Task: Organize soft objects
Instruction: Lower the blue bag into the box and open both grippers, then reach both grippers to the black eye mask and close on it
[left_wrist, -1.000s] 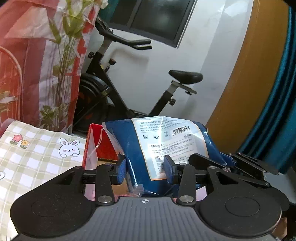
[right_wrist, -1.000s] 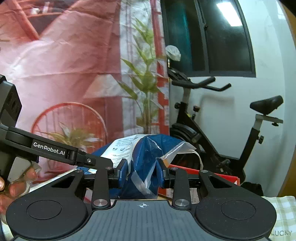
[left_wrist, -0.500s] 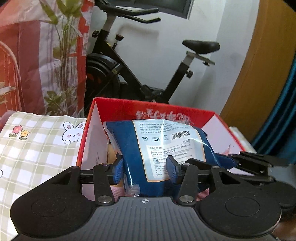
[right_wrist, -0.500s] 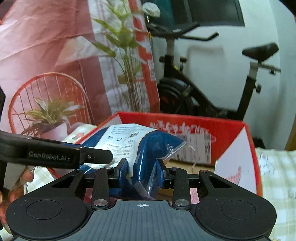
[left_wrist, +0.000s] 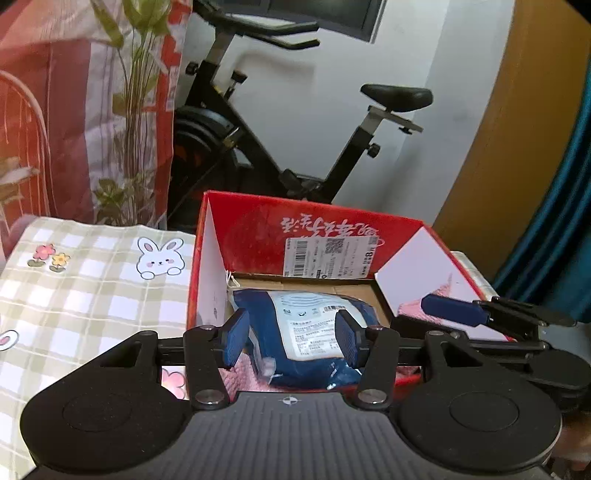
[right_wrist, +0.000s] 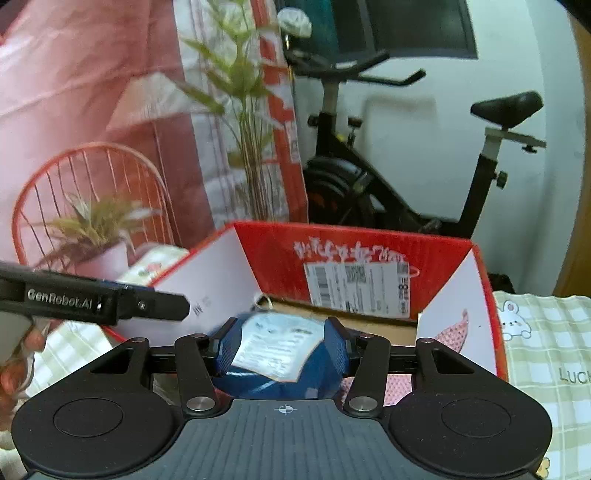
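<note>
Blue packet (left_wrist: 306, 336) sits down inside the red box (left_wrist: 317, 229), on the cardboard floor beside something pink. Both tools have just been opening: left gripper (left_wrist: 291, 341) has its pads (left_wrist: 236, 341) standing clear of the packet's sides, released; right gripper (right_wrist: 280, 349) looks let go too, the packet between its jaws but seemingly untouched — the frame is a little blurred there. To finish the drop cleanly, I'd judge it best to draw both tools straight back and up so no pad snags the crinkly plastic wrap and drags the packet out again. The box stands on a green-check tablecloth (left_wrist: 92, 295) with rabbit prints. Behind — an exercise bike (left_wrist: 295, 122), a white wall, a printed pink backdrop (right_wrist: 92, 110).
</note>
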